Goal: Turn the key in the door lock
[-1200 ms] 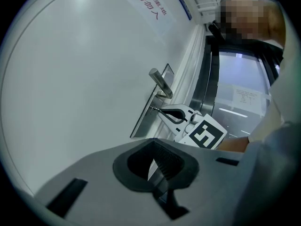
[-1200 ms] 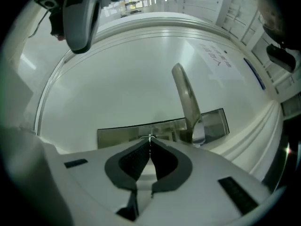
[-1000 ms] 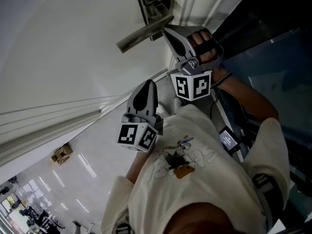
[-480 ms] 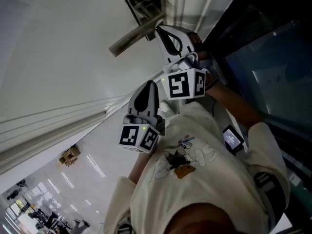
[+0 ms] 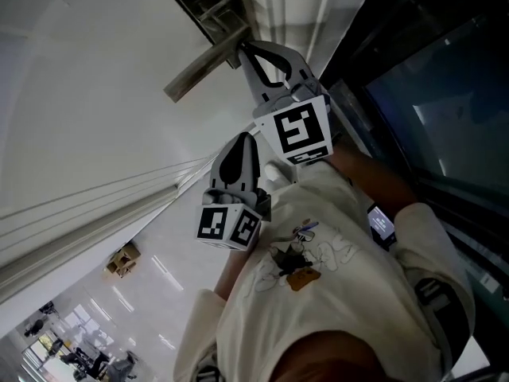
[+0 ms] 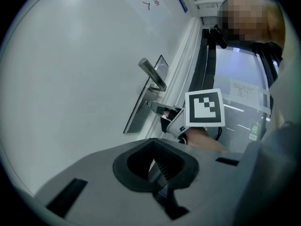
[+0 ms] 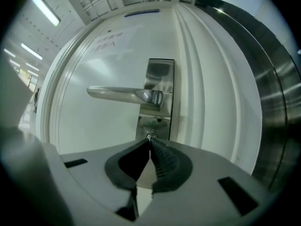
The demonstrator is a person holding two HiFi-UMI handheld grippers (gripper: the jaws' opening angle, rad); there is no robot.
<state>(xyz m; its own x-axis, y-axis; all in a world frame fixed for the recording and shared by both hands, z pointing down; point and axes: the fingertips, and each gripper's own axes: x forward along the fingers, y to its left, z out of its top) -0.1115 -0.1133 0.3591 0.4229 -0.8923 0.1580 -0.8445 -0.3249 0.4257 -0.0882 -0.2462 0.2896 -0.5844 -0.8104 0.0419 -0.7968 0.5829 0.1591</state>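
A silver lock plate with a lever handle sits on the white door. Below the lever, my right gripper points level at the plate and is shut on the small metal key in the keyhole. In the head view the right gripper reaches up under the handle, and the key is hidden there. From the left gripper view I see the right gripper's fingers at the plate. My left gripper hangs back from the door, shut and holding nothing.
The door frame's mouldings run beside the plate, with a dark metal and glass panel further right. The person's arm and a wrist-worn device follow behind the right gripper. Shiny floor lies below left.
The right gripper has rolled about its own axis at the lock; its marker cube now shows one face squarely. The left gripper has stayed put.
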